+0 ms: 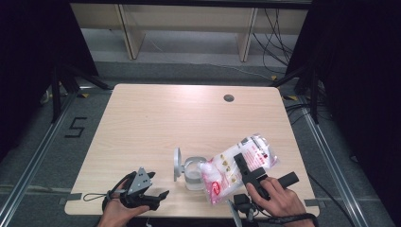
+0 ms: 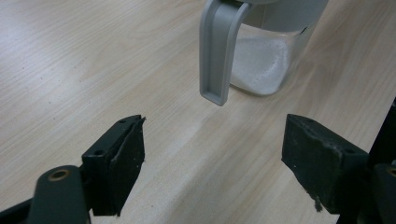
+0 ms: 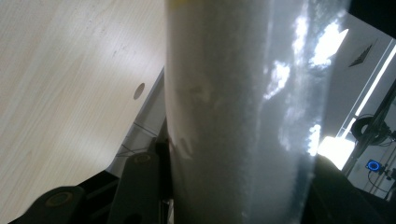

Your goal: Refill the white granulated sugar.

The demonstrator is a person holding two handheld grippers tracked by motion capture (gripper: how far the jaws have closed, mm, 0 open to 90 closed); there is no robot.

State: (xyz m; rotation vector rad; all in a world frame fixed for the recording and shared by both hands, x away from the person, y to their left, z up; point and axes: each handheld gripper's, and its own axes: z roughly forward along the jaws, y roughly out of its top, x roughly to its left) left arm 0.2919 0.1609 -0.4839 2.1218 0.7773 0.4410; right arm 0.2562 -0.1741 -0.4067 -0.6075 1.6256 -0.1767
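Right gripper clamped across a clear plastic bag of white granules, jaws pressed against both sides in the right gripper view, bag standing tall between them. Bag tilted, lower end down at the open mouth of a clear jar near the front edge of the table. Jar upright, grey hinged lid swung open to its left, white layer at the bottom. Left gripper low at the table's front left, jaws wide apart, holding nothing, aimed at the jar's grey handle, well short of it.
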